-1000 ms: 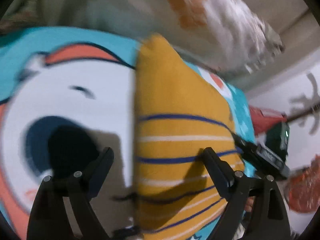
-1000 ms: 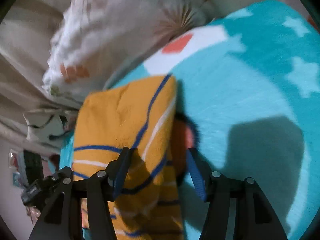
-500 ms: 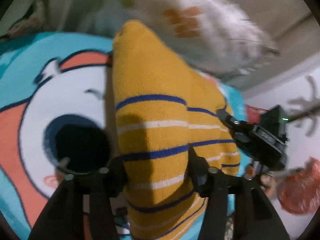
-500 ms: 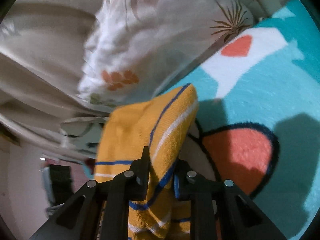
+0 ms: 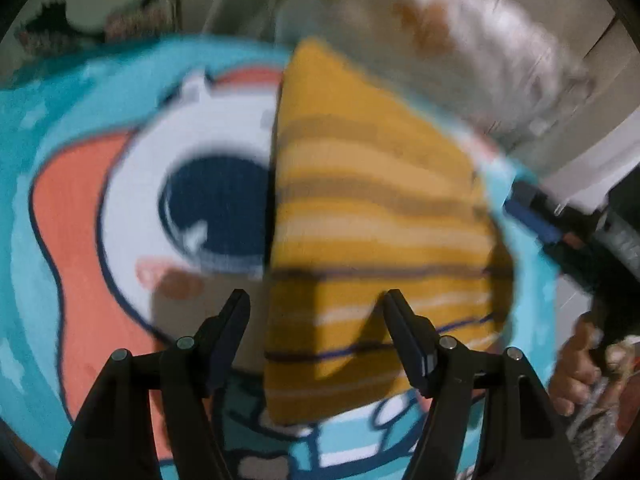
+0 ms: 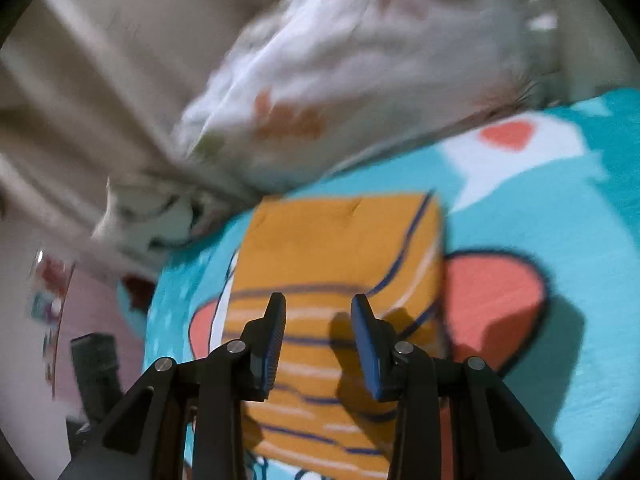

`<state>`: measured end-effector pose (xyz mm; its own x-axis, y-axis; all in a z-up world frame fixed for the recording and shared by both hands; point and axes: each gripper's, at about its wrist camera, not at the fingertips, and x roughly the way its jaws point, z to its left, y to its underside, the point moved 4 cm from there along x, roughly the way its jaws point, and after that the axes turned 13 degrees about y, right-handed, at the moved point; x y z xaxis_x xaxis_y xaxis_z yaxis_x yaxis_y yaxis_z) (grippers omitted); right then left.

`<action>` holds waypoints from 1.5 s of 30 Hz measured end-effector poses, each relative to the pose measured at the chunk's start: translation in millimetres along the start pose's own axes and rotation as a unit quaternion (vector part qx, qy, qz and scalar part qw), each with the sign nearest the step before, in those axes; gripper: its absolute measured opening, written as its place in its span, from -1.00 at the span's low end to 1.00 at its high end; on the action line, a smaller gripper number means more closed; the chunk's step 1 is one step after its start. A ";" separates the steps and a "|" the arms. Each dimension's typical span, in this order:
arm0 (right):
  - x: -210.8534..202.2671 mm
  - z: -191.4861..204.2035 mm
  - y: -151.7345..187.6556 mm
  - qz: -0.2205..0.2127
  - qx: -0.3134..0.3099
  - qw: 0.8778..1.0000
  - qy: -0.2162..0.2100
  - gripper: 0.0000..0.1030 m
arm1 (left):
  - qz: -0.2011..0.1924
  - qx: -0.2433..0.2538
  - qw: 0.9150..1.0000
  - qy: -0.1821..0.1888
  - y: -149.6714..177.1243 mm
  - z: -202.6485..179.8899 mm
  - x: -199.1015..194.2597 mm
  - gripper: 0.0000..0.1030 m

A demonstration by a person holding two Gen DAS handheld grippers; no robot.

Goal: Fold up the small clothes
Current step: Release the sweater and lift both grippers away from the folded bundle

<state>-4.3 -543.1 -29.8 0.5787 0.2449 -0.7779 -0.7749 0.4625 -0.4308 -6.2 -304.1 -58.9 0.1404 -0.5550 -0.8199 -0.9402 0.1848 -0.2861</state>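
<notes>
A mustard-yellow garment with blue and white stripes [image 5: 372, 216] lies folded flat on a teal cartoon-print blanket [image 5: 52, 128]. My left gripper [image 5: 316, 300] is open and empty, its fingers straddling the garment's near left edge from above. In the right wrist view the same garment [image 6: 340, 240] lies flat, and my right gripper [image 6: 319, 304] is open and empty just above its near half. Both views are blurred by motion.
A white floral pillow [image 6: 360, 60] lies at the blanket's far edge, with beige bedding behind it. The other gripper and the hand holding it [image 5: 580, 240] show at the right edge of the left wrist view. Pink wall [image 6: 24, 320] at left.
Half a second ago both grippers were shut on the lifted garment. Both have since opened and let it go, and it lies flat, folded over, on the blanket.
</notes>
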 end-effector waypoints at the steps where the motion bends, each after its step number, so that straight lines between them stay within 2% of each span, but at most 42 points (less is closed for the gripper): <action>1: 12.3 -0.7 7.1 0.015 -0.006 1.000 0.016 -0.28 | 0.020 -0.015 1.000 -0.011 6.4 8.2 13.5 0.33; 2: 29.7 -5.8 15.0 0.039 -0.008 0.999 0.038 -0.35 | 0.025 -0.023 0.999 -0.008 8.8 12.2 17.7 0.33; 3: 38.0 -11.2 19.2 0.049 -0.007 0.998 0.050 -0.45 | 0.011 -0.014 1.000 -0.009 9.5 10.5 13.2 0.33; 8: 27.1 -23.0 20.9 0.027 0.004 0.998 0.053 -0.41 | -0.014 0.011 0.999 -0.032 17.2 8.7 -19.2 0.33; 10: 16.4 -18.2 20.3 0.006 -0.007 0.997 0.076 -0.36 | -0.029 0.006 0.998 -0.048 22.3 14.8 -34.2 0.36; 15: -12.5 9.5 14.3 -0.059 -0.033 0.993 0.101 -0.36 | -0.050 -0.012 0.996 -0.068 36.8 36.9 -63.6 0.40; 19: -14.9 54.1 15.2 -0.071 -0.069 0.992 0.080 -0.36 | -0.074 0.010 0.995 -0.069 32.9 45.5 -77.2 0.40; 21: -7.3 72.8 16.4 -0.056 -0.080 0.993 0.065 -0.36 | -0.089 0.027 0.994 -0.057 27.9 45.2 -85.6 0.40; 24: 12.2 95.6 15.6 -0.019 -0.070 0.997 0.017 -0.36 | -0.115 0.046 0.991 -0.053 22.6 47.5 -105.3 0.40; 26: 35.6 99.9 13.7 0.009 -0.049 0.999 -0.002 -0.36 | -0.143 0.064 0.986 -0.064 20.6 48.2 -123.4 0.40; 28: 68.9 100.0 9.9 0.053 -0.024 0.998 -0.023 -0.40 | -0.178 0.081 0.975 -0.103 16.7 54.4 -147.3 0.57; 29: 86.5 95.2 8.6 0.065 -0.009 0.998 -0.012 -0.61 | -0.189 0.084 0.972 -0.113 15.9 56.2 -154.4 0.71; 30: 93.4 91.2 8.2 0.065 -0.001 0.998 -0.003 -0.76 | -0.205 0.088 0.966 -0.127 14.8 58.9 -164.8 0.74; 31: 97.8 88.3 6.2 0.060 0.009 0.998 0.004 -0.77 | -0.225 0.092 0.960 -0.137 13.9 62.1 -176.6 0.74; 35: 76.4 92.9 5.9 0.041 0.026 0.999 0.011 -0.64 | -0.279 0.099 0.945 -0.141 12.6 71.6 -209.5 0.95; 36: 70.2 95.1 7.5 0.034 0.021 0.999 0.014 -0.59 | -0.284 0.099 0.944 -0.134 11.8 73.9 -214.4 0.96; 38: 59.5 91.2 17.3 0.028 0.023 0.999 0.016 -0.55 | -0.258 0.098 0.957 -0.090 6.8 79.0 -213.9 0.96; 39: 56.1 85.3 23.6 0.026 0.032 0.999 0.017 -0.55 | -0.249 0.097 0.960 -0.083 6.4 79.8 -212.6 0.96; 43: 35.4 50.0 49.5 0.013 0.104 0.994 0.011 -0.57 | -0.238 0.104 0.962 -0.088 3.7 81.7 -203.6 0.96; 45: 22.9 35.5 66.2 0.018 0.130 0.991 0.021 -0.52 | -0.226 0.107 0.965 -0.080 2.7 81.3 -196.3 0.96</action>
<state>-33.3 -476.6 -59.8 0.5366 0.2321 -0.8113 -0.7001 0.6592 -0.2745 -11.1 -128.7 61.0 0.5829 -0.4881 -0.6496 -0.6891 0.1267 -0.7135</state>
